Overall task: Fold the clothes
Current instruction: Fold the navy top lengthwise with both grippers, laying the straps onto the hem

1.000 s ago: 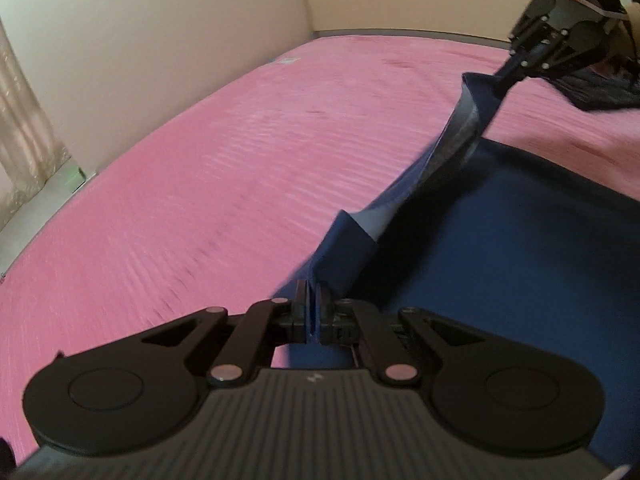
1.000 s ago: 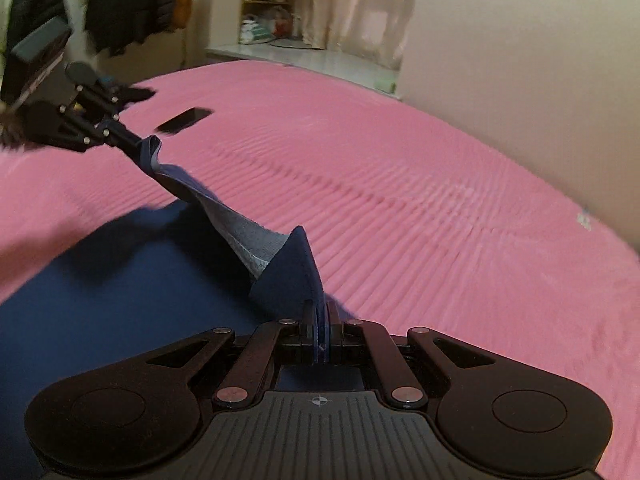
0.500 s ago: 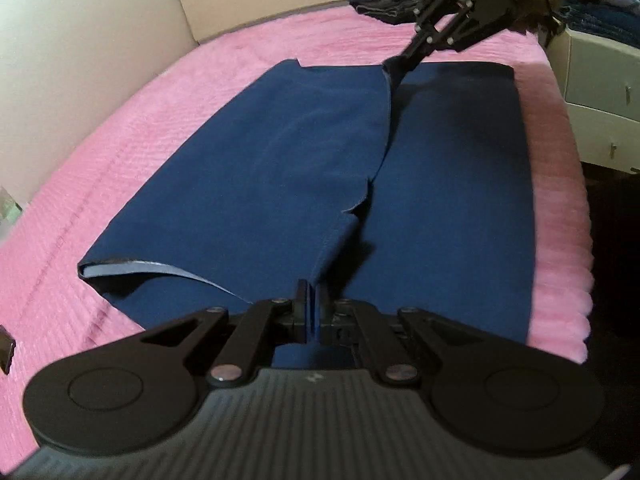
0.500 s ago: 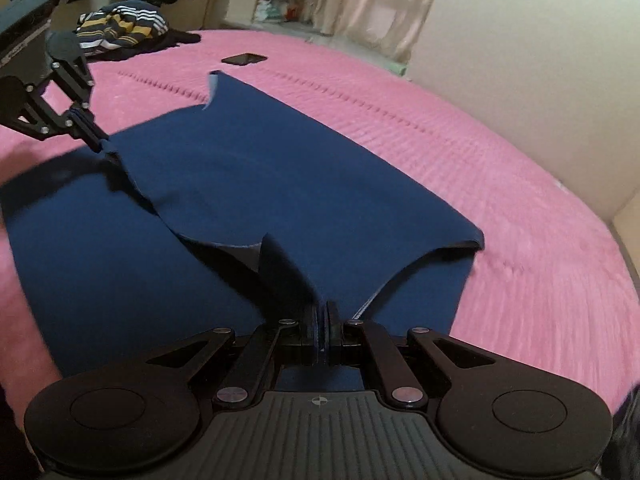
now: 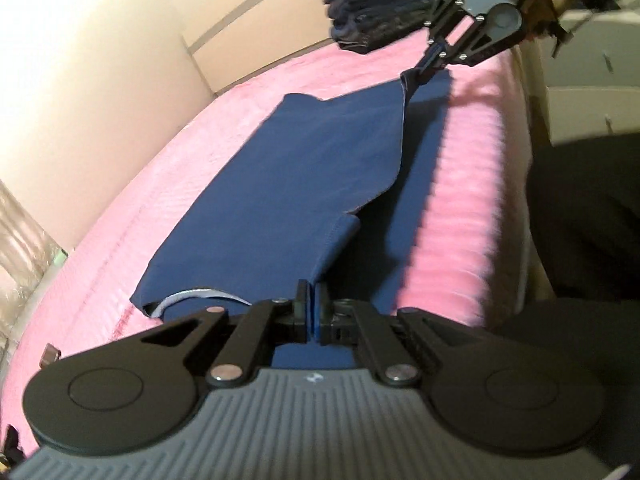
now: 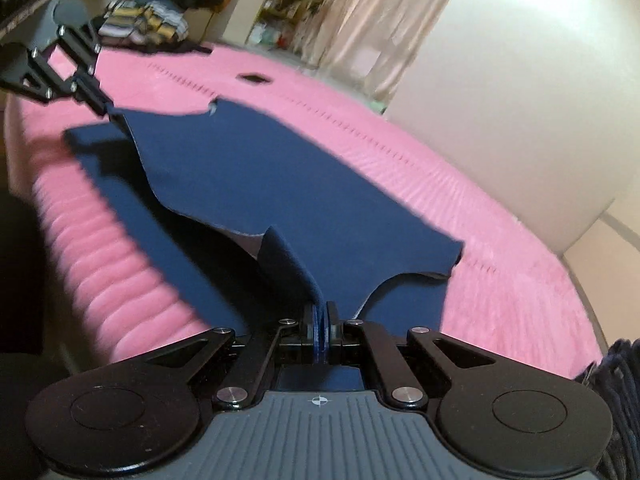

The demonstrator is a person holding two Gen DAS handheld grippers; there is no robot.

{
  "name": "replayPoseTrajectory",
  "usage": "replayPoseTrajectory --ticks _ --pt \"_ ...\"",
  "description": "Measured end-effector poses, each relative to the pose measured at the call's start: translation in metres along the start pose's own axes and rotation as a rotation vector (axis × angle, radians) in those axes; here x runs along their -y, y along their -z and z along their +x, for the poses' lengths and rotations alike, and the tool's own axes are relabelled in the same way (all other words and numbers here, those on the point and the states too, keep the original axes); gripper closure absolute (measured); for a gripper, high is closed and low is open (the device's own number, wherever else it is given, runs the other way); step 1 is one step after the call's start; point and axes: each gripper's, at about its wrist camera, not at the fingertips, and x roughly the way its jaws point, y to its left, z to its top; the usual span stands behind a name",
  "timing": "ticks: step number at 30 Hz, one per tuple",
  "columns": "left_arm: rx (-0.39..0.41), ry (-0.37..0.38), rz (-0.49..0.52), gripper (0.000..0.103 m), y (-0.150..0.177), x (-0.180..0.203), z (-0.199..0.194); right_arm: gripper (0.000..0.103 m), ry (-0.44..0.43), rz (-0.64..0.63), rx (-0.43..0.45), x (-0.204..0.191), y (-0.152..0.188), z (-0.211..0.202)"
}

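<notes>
Blue cloth (image 5: 304, 168) is spread flat on the pink bed cover (image 5: 168, 184), close to the near edge of the bed; its top layer is folded over the layer under it, and a strip of the lower layer is seen beside the fold; the left gripper (image 5: 311, 316) is clamped tight on one corner of the cloth, with blue cloth pinched between its two fingers; the right gripper (image 6: 320, 332) is clamped on the other corner in the same way, and a small flap of cloth is lifted up from its fingers; the edge of the cloth is held between the two claws, a little above the bed; in the left wrist view the right gripper (image 5: 424, 68) is seen far off at the top, and a stack of dark folded clothes (image 5: 380, 4) is seen behind it; in the right wrist view the left gripper (image 6: 105, 109) is seen at the far left; a heap of striped clothes (image 6: 144, 20) is seen behind it, perhaps on the bed, but the view is blurred there; a small dark thing (image 6: 254, 78) lies on the pink cover beyond the cloth, and it cannot be told what it is; a pale curtain (image 6: 372, 24) is hung by the wall.
</notes>
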Motion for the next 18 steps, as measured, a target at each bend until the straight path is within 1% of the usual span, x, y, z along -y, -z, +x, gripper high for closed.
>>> replayPoseTrajectory --ticks 2,6,9,13,15,16,18 --pt "-0.026 -0.008 0.029 0.103 -0.001 0.012 0.002 0.102 0.004 -0.003 -0.025 -0.003 0.006 0.003" --pt "-0.05 0.002 0.045 0.103 0.0 0.021 0.012 0.102 0.004 -0.012 -0.061 -0.009 0.016 0.009" --pt "-0.072 0.028 0.03 0.103 0.003 0.026 0.022 0.102 -0.011 -0.01 -0.069 -0.009 0.024 0.012" --pt "-0.095 0.074 -0.008 0.103 0.009 0.022 0.021 0.102 -0.021 0.057 -0.072 0.002 0.037 0.006" --pt "-0.123 0.101 -0.038 0.101 0.006 0.017 0.018 0.102 -0.003 0.072 -0.092 0.004 0.037 0.004" --pt "-0.136 0.111 -0.043 0.098 0.004 0.015 0.017 0.102 0.009 0.078 -0.105 0.005 0.036 0.003" --pt "-0.146 0.115 -0.025 0.096 0.003 0.017 0.013 0.101 0.037 0.093 -0.114 0.006 0.034 -0.002"
